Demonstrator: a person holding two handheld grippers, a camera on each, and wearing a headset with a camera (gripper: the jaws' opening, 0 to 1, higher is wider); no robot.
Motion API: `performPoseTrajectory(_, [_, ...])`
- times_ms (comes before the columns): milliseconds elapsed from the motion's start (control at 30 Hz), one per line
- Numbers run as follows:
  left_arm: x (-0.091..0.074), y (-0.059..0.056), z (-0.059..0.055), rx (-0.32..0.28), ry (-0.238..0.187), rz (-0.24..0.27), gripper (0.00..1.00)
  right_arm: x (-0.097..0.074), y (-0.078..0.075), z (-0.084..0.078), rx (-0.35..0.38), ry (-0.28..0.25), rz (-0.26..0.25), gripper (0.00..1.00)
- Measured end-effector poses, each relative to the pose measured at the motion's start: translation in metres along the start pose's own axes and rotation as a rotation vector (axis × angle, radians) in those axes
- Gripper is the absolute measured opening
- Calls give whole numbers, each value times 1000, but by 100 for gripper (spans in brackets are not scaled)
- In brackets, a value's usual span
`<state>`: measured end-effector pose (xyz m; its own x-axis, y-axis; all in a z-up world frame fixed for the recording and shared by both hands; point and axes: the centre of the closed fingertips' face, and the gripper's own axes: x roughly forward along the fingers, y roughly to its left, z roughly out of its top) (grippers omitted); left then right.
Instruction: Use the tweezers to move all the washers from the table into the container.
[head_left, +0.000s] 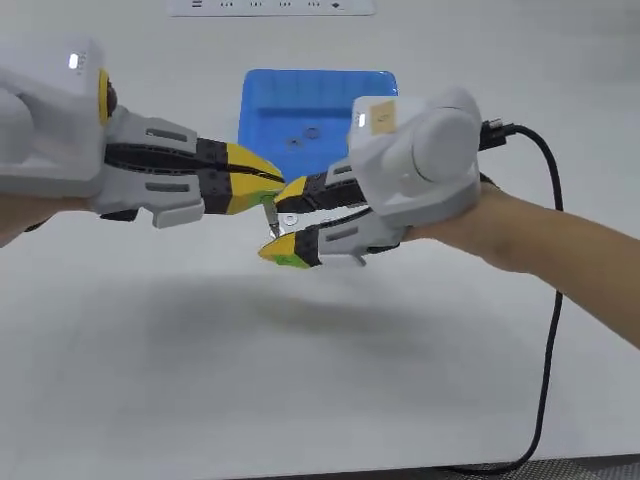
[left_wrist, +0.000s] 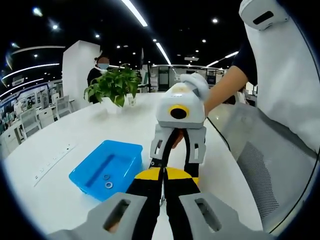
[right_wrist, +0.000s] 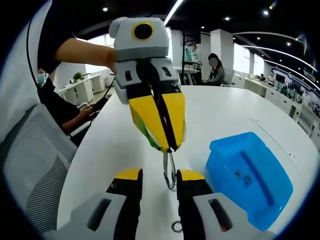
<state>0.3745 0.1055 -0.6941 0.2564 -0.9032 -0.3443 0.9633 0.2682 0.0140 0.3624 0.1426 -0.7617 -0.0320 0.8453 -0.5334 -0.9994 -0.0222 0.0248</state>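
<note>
Open-plan office.
Ceiling strip lights (left_wrist: 134, 11) are glowing, people (right_wrist: 216, 67) are sitting at desks (right_wrist: 75, 92), and a mesh chair (right_wrist: 35, 165) is standing nearby.

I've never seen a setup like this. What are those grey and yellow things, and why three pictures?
No robot here: a person holds a handheld gripper in each hand. One picture comes from a headset camera looking down at the white table; the two round ones come from cameras riding on the grippers. The left gripper is shut on thin metal tweezers, whose tips hang between the open jaws of the right gripper. The blue container holds two washers; another washer lies on the table.
</note>
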Motion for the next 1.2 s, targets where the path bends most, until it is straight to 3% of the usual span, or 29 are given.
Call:
performPoseTrajectory(300, [0,1,-2,11,12,4,4,6,-17,-6,9,5,-15,13])
performPoseTrajectory(633, [4,-4,1,25,28,4,4,5,-12,-5,-34,11,-13,11])
performPoseTrajectory(867, [5,1,0,41,56,49,5,4,-13,-5,-32,7,-21,10])
performPoseTrajectory(933, [4,4,-3,35,72,70,6,5,-14,-4,-30,5,-27,10])
performPoseTrajectory(967, [3,7,-11,47,130,95,7,5,-14,-4,-26,4,-28,10])
performPoseTrajectory(1000, [2,8,-13,63,148,104,11,5,-13,-4,-27,4,-29,10])
performPoseTrajectory(1067, [2,6,-10,57,128,105,14,5,-13,-4,-30,3,-31,10])
performPoseTrajectory(1133, [-2,7,-3,13,80,123,15,4,-13,-4,-30,3,-34,10])
performPoseTrajectory(1200, [-4,8,2,-10,52,142,22,3,-14,-5,-26,3,-41,10])
